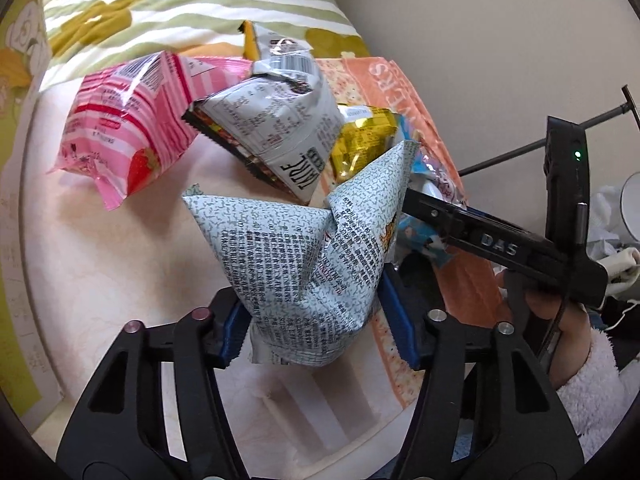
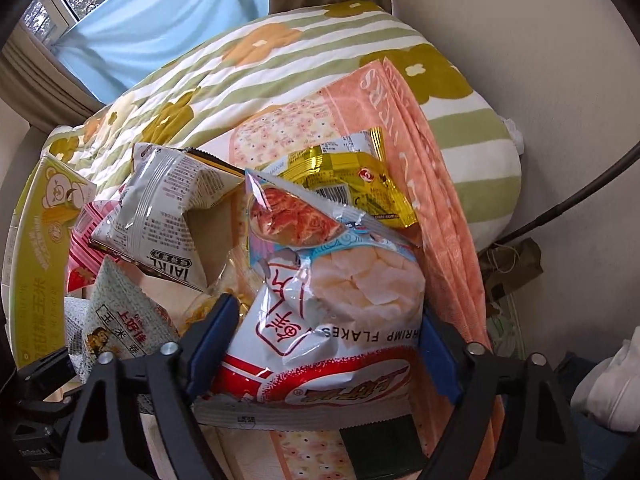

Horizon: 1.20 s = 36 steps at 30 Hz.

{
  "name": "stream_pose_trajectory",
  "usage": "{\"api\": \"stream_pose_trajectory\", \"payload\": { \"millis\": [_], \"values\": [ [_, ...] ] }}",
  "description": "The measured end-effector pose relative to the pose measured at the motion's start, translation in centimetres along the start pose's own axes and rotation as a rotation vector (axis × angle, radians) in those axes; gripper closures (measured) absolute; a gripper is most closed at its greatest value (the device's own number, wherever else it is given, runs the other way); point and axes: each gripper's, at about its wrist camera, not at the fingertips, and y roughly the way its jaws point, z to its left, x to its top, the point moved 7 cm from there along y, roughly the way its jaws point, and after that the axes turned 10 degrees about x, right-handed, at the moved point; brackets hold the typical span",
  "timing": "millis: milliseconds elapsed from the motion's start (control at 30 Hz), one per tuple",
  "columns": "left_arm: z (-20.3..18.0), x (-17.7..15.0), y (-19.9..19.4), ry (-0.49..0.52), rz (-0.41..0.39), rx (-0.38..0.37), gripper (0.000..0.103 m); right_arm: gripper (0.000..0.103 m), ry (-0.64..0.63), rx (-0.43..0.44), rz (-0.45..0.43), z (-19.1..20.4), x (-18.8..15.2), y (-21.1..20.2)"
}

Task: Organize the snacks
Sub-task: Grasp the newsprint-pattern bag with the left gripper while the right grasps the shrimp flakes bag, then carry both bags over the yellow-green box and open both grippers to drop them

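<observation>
My left gripper point(image 1: 316, 328) is shut on a pale green speckled snack bag point(image 1: 304, 248) and holds it above the round table point(image 1: 120, 280); the bag also shows in the right wrist view point(image 2: 120, 316). My right gripper point(image 2: 320, 344) is closed around a shrimp flakes bag point(image 2: 332, 320), its blue pads pressing both sides. A grey bag point(image 1: 276, 120) point(image 2: 168, 216), a pink strawberry bag point(image 1: 132, 128) and a gold bag point(image 1: 360, 140) point(image 2: 352, 184) lie in a pile behind. The right gripper's body shows in the left wrist view point(image 1: 500, 240).
A peach towel point(image 2: 420, 168) lies under the pile at the right. A striped flowered quilt point(image 2: 248, 72) lies behind. A yellow-green box point(image 2: 36, 256) stands at the left. A wall point(image 1: 500, 40) and a thin black rod point(image 1: 540, 140) are at the right.
</observation>
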Motion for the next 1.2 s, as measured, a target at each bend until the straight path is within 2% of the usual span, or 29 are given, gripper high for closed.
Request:
{"api": "stream_pose_trajectory", "payload": {
  "millis": [67, 233, 467, 767, 967, 1200],
  "values": [
    [-0.3, 0.0, -0.2, 0.011, -0.005, -0.007, 0.053, 0.042, -0.004, -0.005, -0.001, 0.0, 0.0, -0.1],
    [-0.5, -0.2, -0.4, 0.003, 0.000, -0.007, 0.053, 0.048, -0.022, -0.009, -0.019, 0.1, -0.1, -0.8],
    [-0.5, -0.3, -1.6, -0.019, -0.022, 0.000, 0.053, 0.049, -0.041, 0.009, -0.057, 0.7, -0.1, -2.8],
    [-1.0, -0.2, -6.1, -0.054, -0.126, 0.007, 0.053, 0.049, -0.106, 0.054, -0.112, 2.2, 0.4, -6.6],
    [0.0, 0.0, -11.7, -0.104, -0.231, 0.073, 0.053, 0.049, -0.208, 0.092, -0.151, 4.6, 1.2, -9.2],
    [4.5, -0.2, -18.9, -0.179, -0.352, 0.122, 0.053, 0.049, -0.354, 0.189, -0.201, 10.8, 2.0, -11.4]
  ]
}}
